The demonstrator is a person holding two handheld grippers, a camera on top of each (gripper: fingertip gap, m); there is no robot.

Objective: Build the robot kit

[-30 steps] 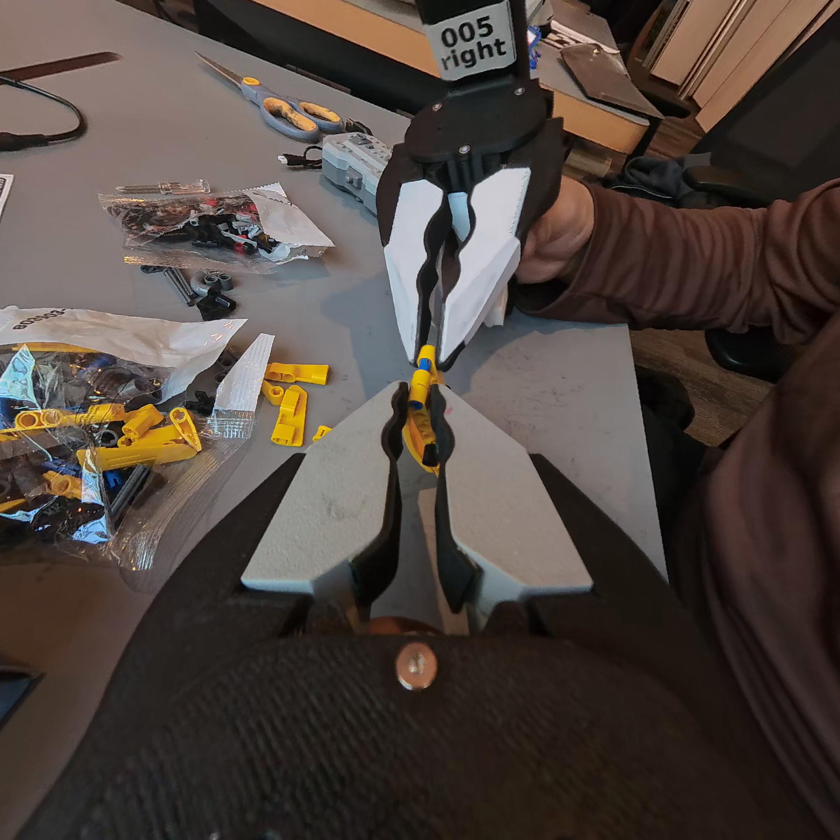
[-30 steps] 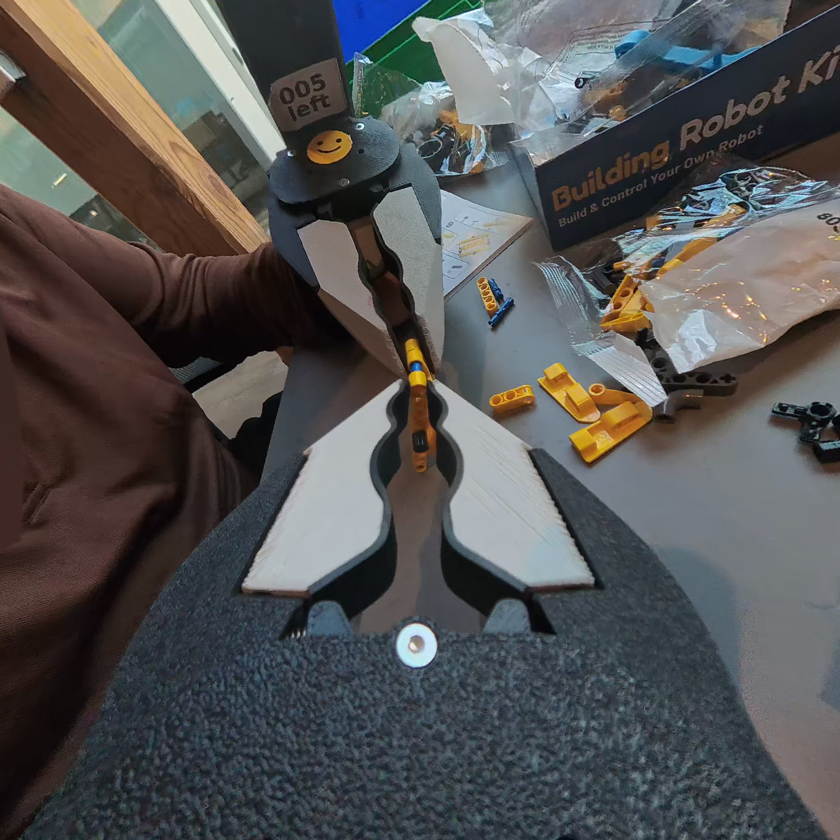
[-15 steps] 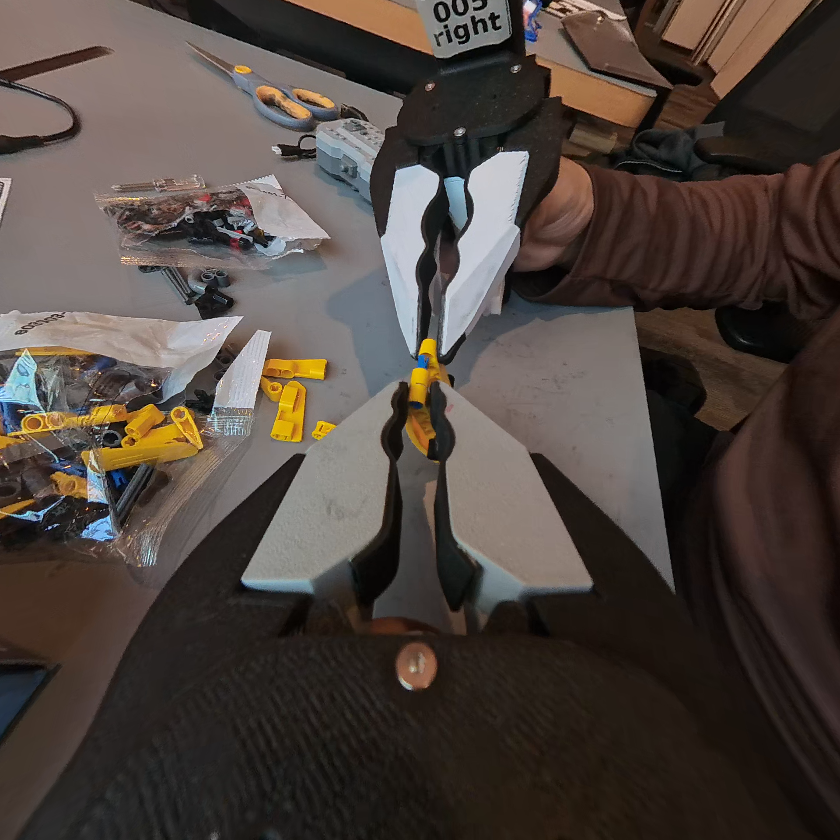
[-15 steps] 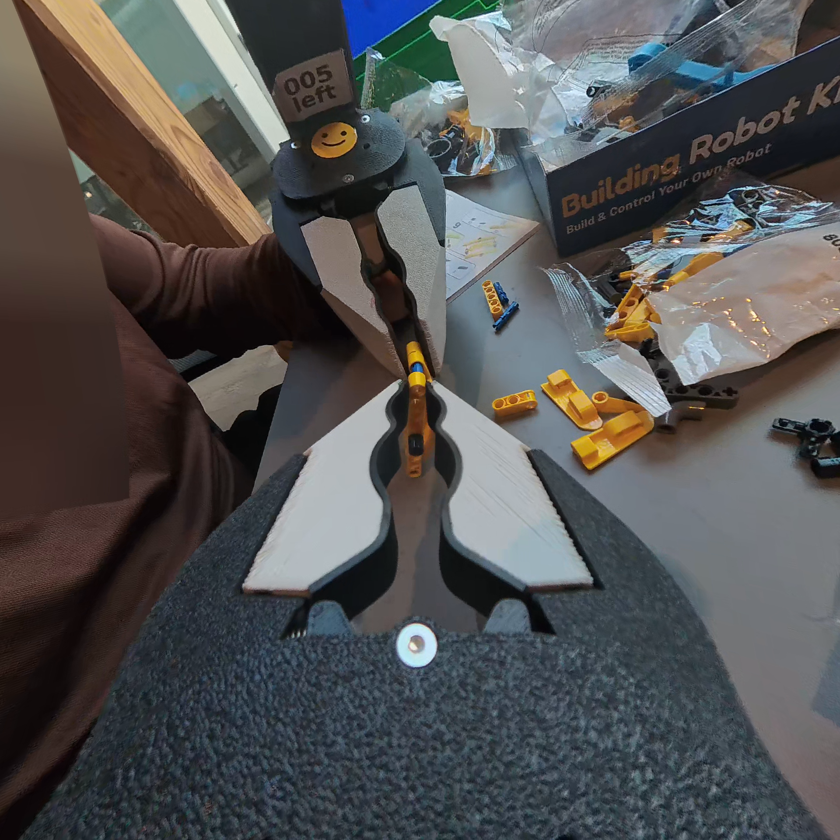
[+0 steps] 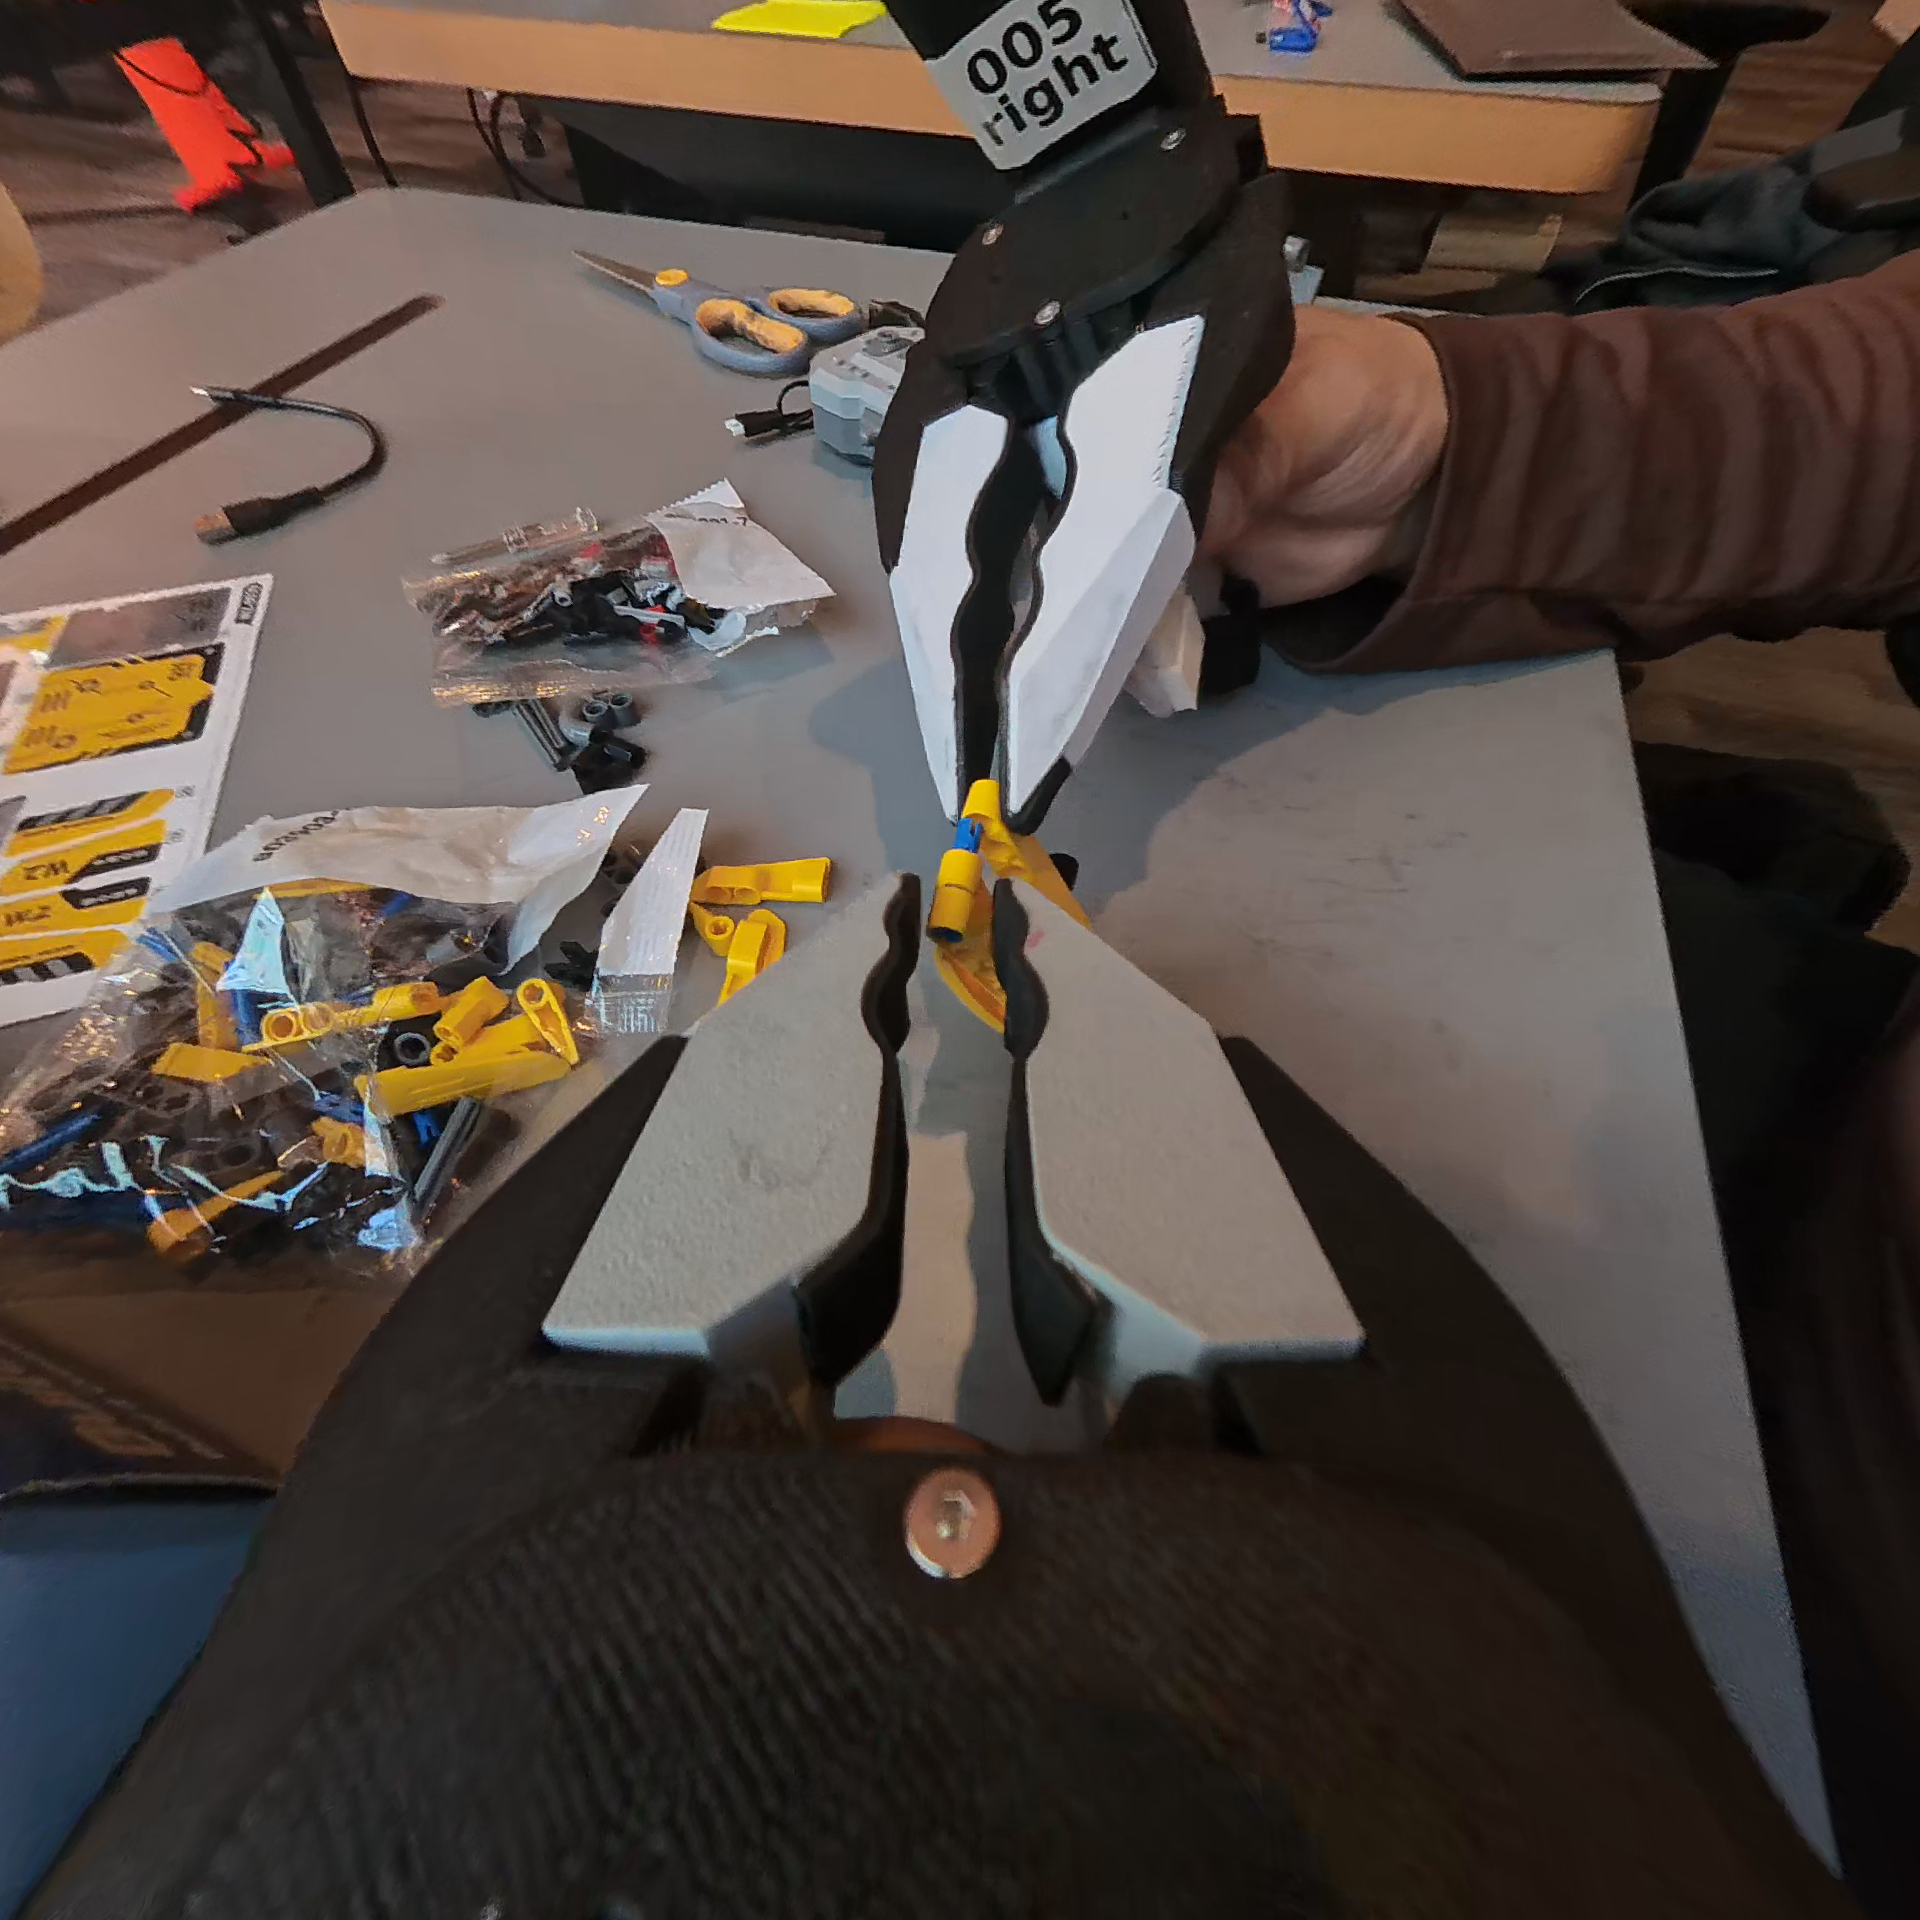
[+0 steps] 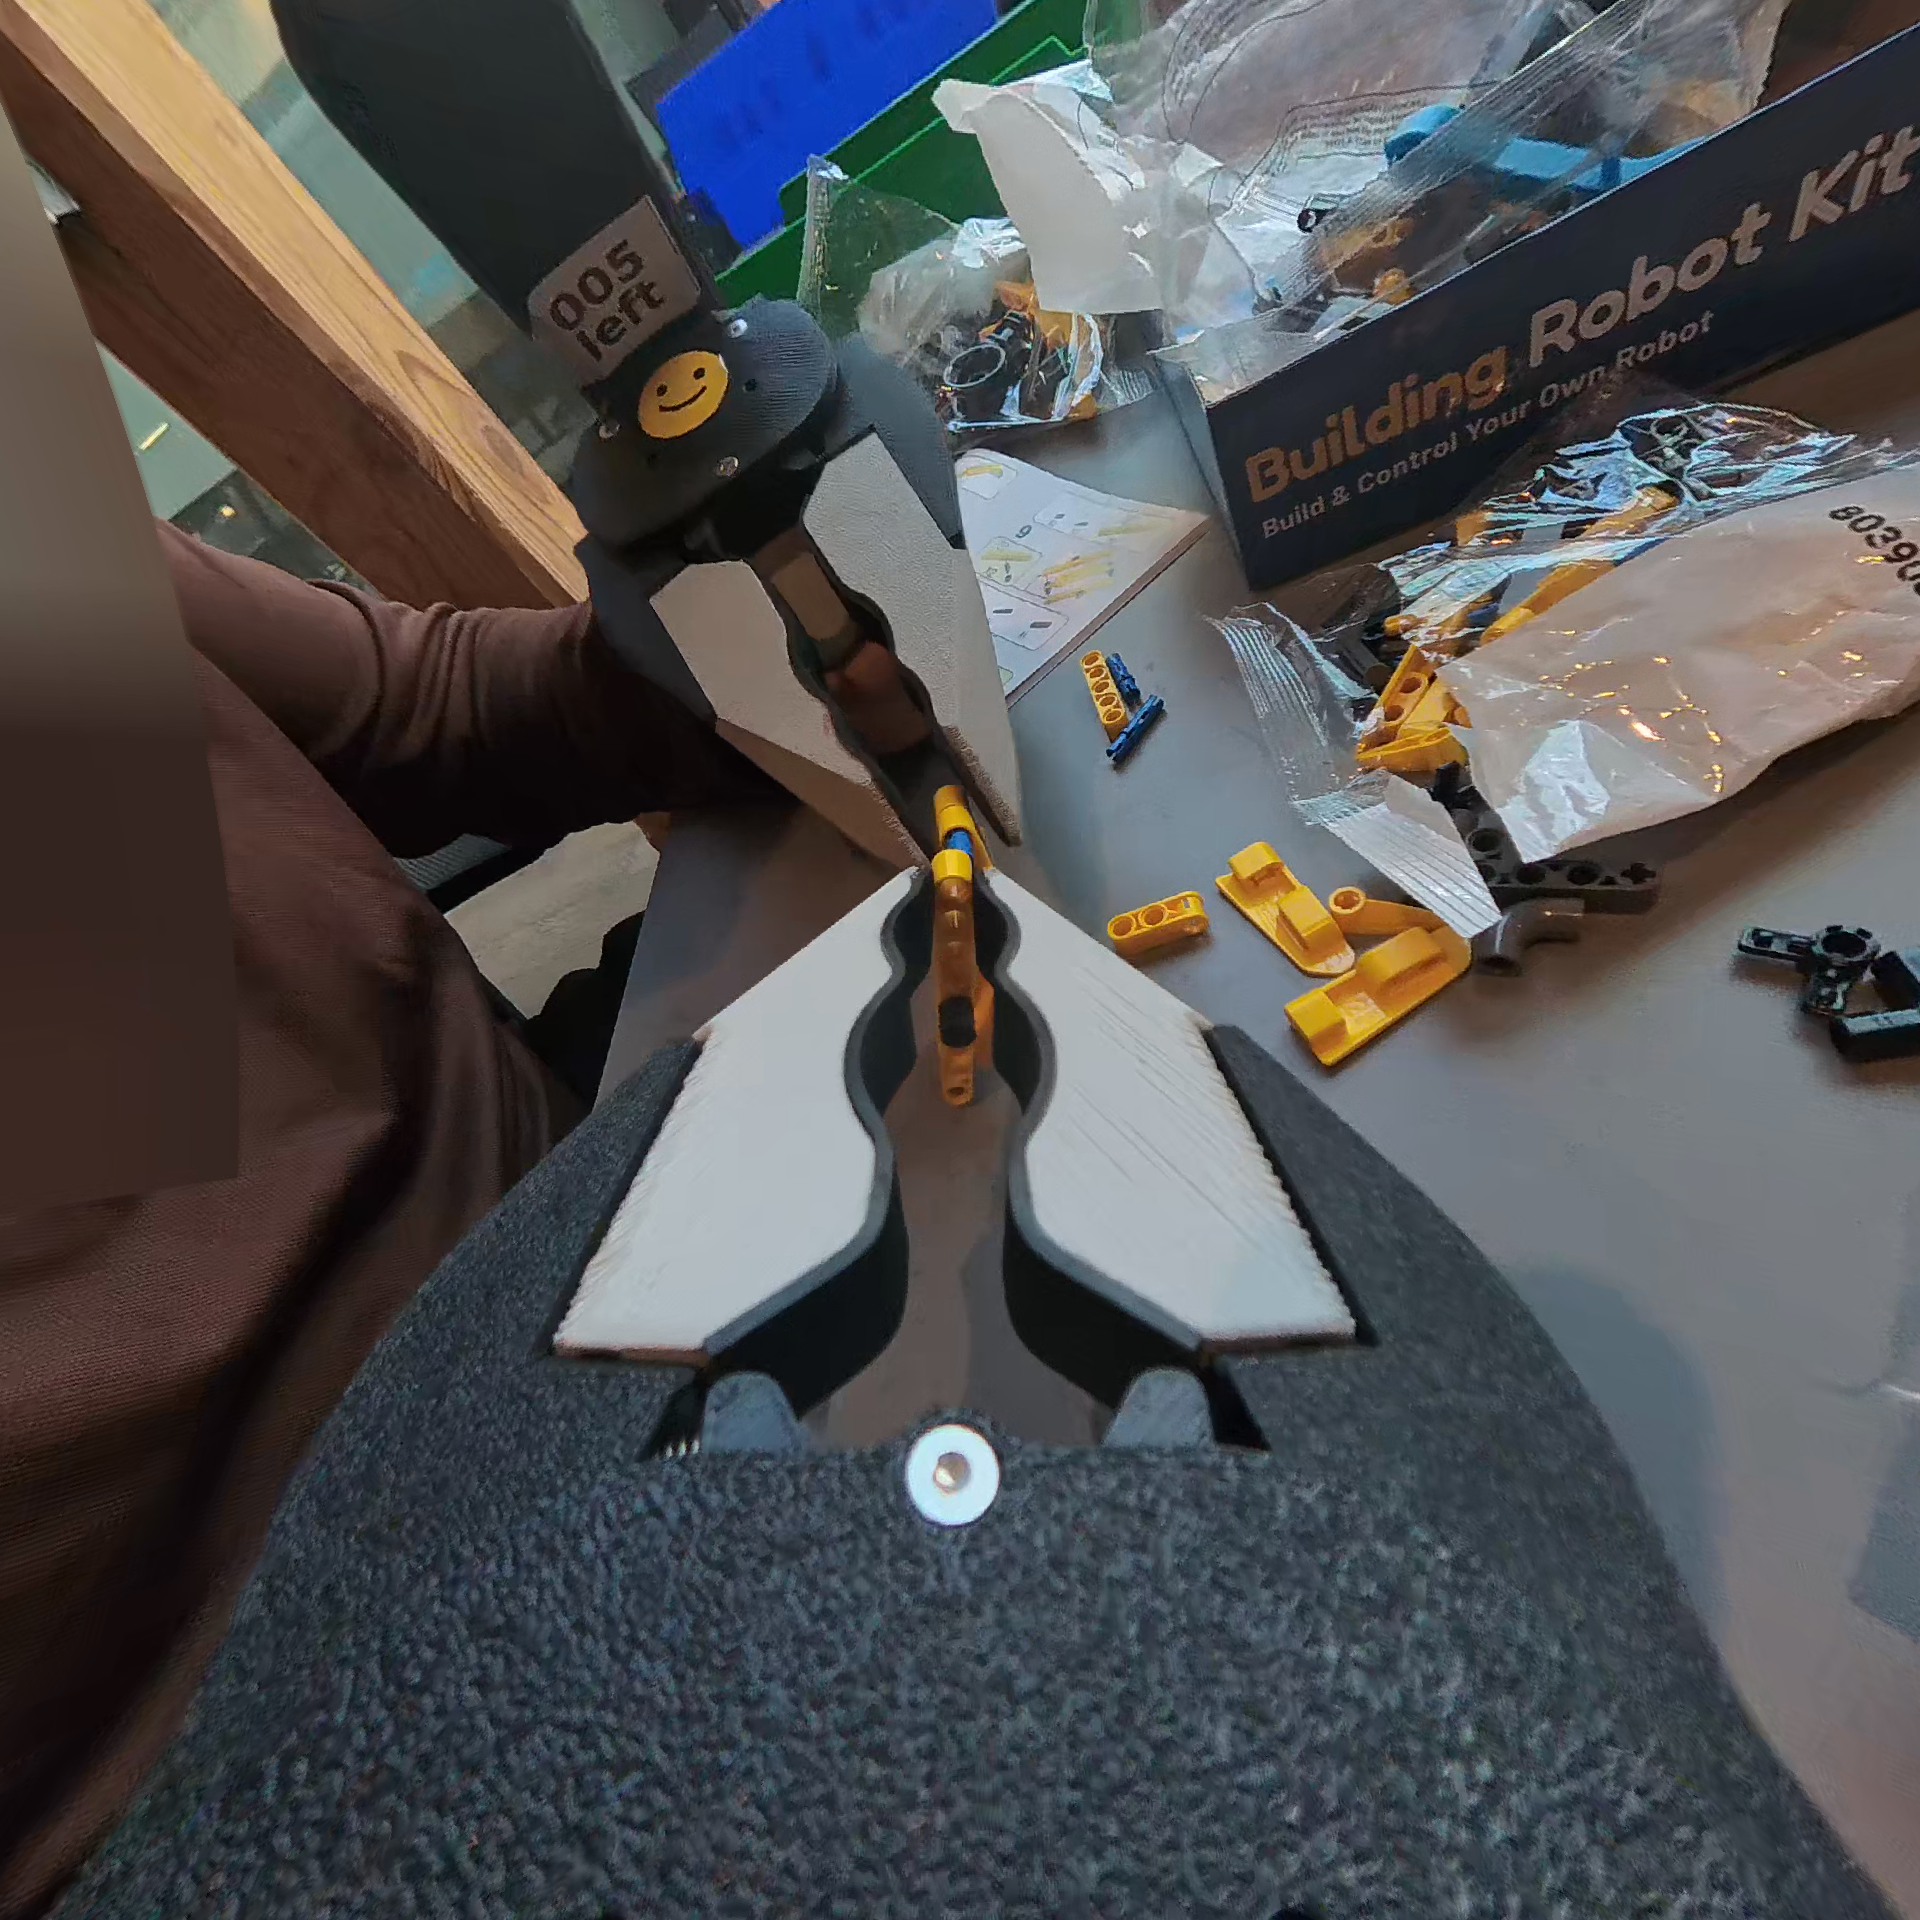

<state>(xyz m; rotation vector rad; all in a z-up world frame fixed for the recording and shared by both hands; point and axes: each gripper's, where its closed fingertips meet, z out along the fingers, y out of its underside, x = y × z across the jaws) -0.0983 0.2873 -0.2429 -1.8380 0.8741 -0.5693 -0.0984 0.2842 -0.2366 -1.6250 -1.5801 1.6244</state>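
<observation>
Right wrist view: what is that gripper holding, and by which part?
The right gripper pinches a slim yellow beam at its far end, between the fingertips.

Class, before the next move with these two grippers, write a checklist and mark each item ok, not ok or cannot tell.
1. Right gripper grips the yellow beam: ok, jaws shut on it.
2. Left gripper grips the yellow connector: cannot tell, a thin gap seems to show beside it.
3. Blue pin lines up between connector and beam: ok.
4. Connector and beam pressed flush: not ok, blue shows between them.
5. Held parts are apart from the loose yellow parts on the table: ok.
</observation>
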